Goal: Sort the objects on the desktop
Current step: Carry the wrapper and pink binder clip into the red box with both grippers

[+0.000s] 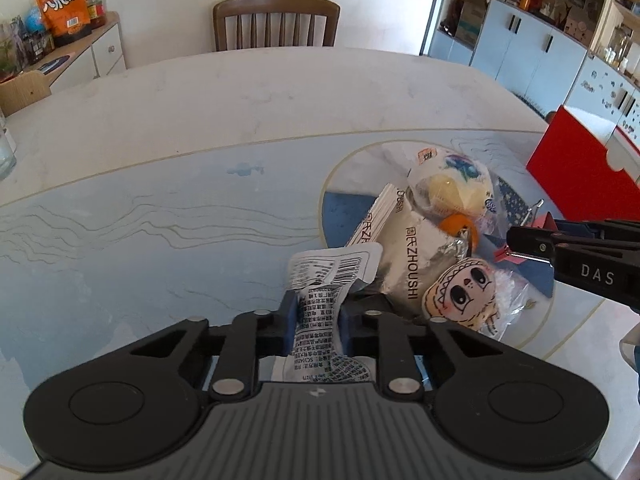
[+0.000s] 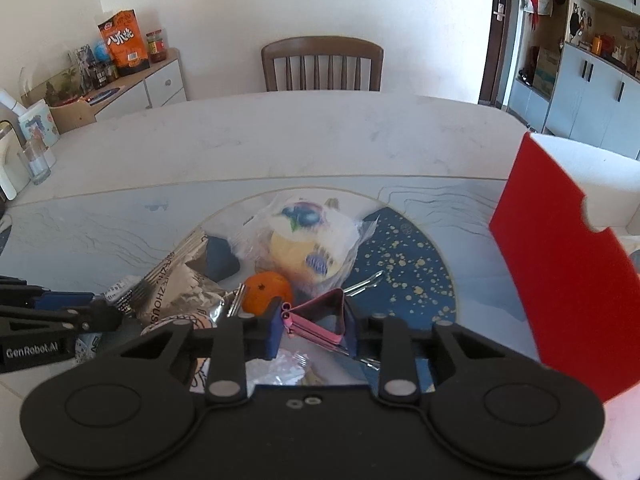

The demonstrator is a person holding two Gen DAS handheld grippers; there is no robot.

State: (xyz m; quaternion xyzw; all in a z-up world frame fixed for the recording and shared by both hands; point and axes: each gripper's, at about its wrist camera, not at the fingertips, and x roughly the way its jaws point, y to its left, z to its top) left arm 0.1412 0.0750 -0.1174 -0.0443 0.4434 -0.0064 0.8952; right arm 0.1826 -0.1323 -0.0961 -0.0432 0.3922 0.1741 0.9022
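My left gripper [image 1: 318, 312] is shut on a white printed snack packet [image 1: 324, 280], held just above the table mat. My right gripper [image 2: 314, 320] is shut on a pink binder clip [image 2: 320, 316]; it also shows at the right of the left wrist view [image 1: 516, 254]. Between them lies a pile: a silver ZHOUSHI pouch [image 1: 416, 256], a wrapped blueberry bun [image 2: 304, 240], an orange [image 2: 266, 292] and a small plush doll face [image 1: 464, 292]. The left gripper enters the right wrist view from the left [image 2: 100, 314].
A red box [image 2: 560, 280] stands at the right on the blue patterned mat [image 1: 160, 220]. A wooden chair [image 2: 322, 64] is at the table's far side. A glass [image 2: 34, 164] stands far left. A sideboard with a snack bag [image 2: 124, 42] is behind.
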